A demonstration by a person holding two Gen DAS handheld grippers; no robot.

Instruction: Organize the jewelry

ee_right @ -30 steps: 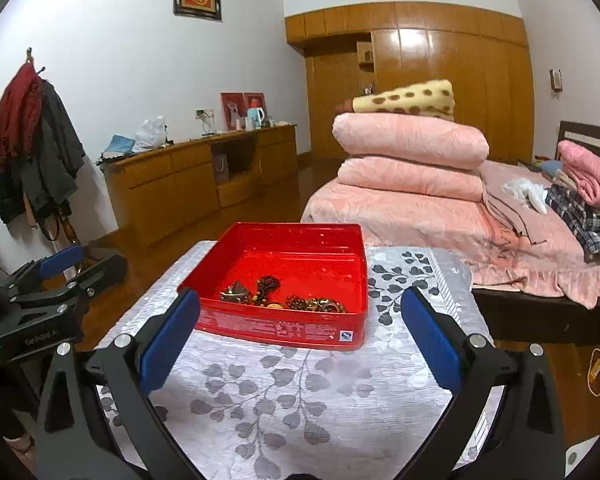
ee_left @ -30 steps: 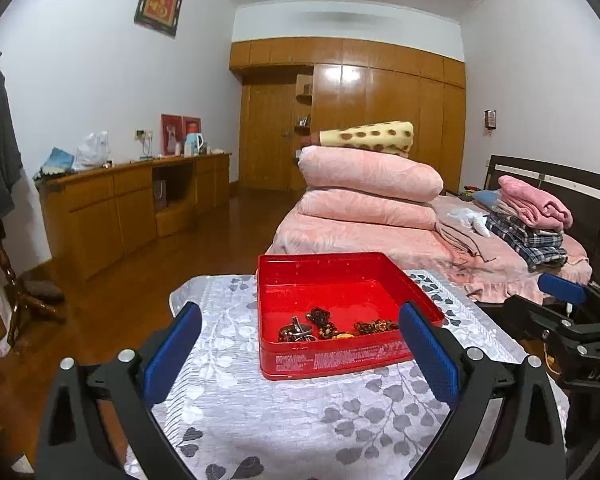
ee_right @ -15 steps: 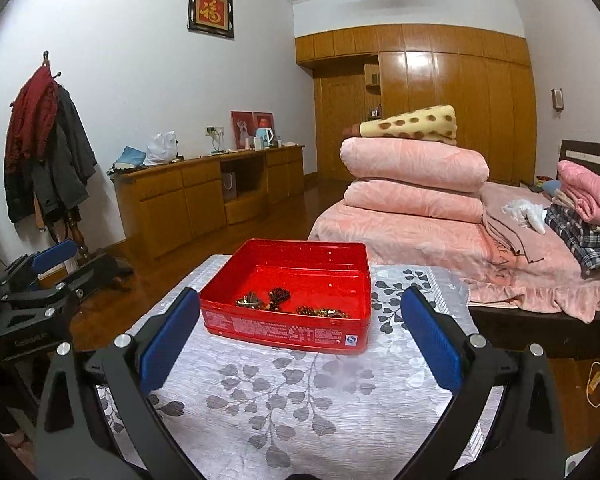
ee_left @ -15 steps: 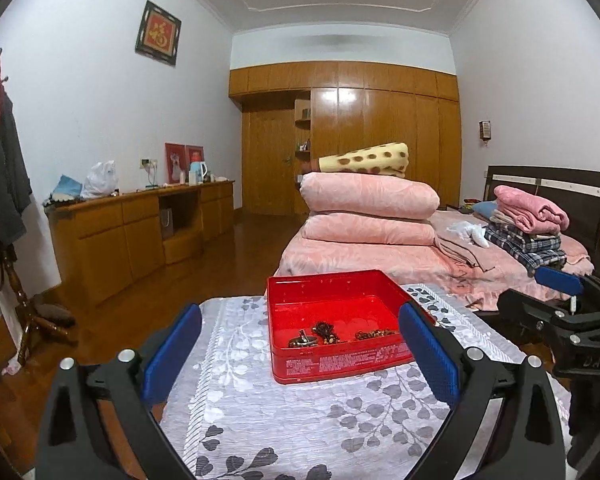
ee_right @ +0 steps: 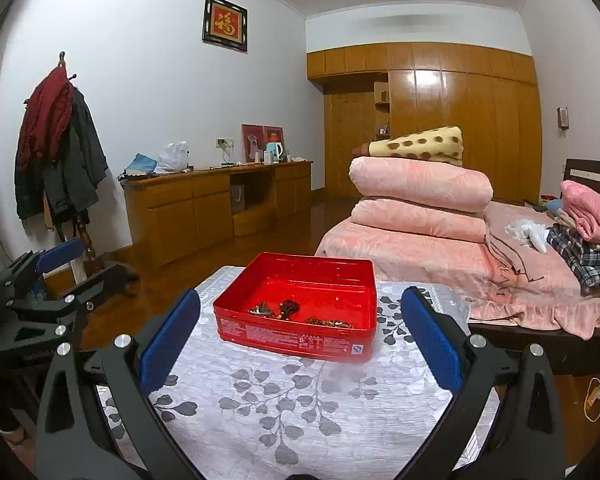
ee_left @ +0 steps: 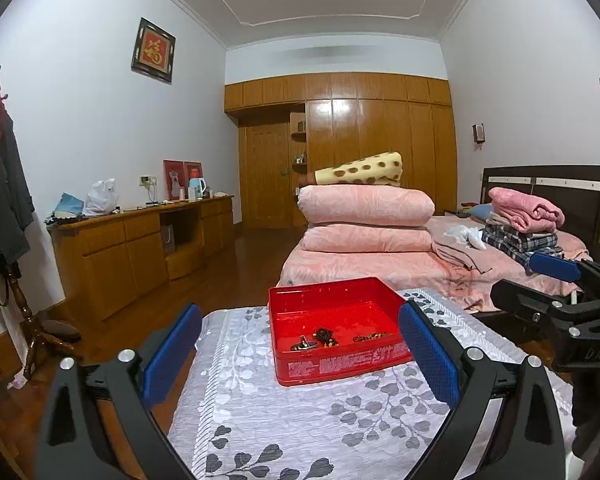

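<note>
Here the red tin point(ee_left: 336, 332) sat mid-frame on the worktop point(ee_left: 300, 412) with the jewelry point(ee_left: 320, 338) inside, so both the left claw point(ee_left: 300, 352) and the right claw point(ee_right: 300, 344) were wide apart and holding nothing.

"DAS" on right tongs point(ee_left: 556, 280)

Two handheld claws hover side by side above the near edge of the table. The left claw point(ee_left: 300, 354) has its blue-padded fingers point(ee_left: 172, 354) spread wide, gripping nothing. The right claw point(ee_right: 300, 344) is equally wide apart and apparently level.
</note>
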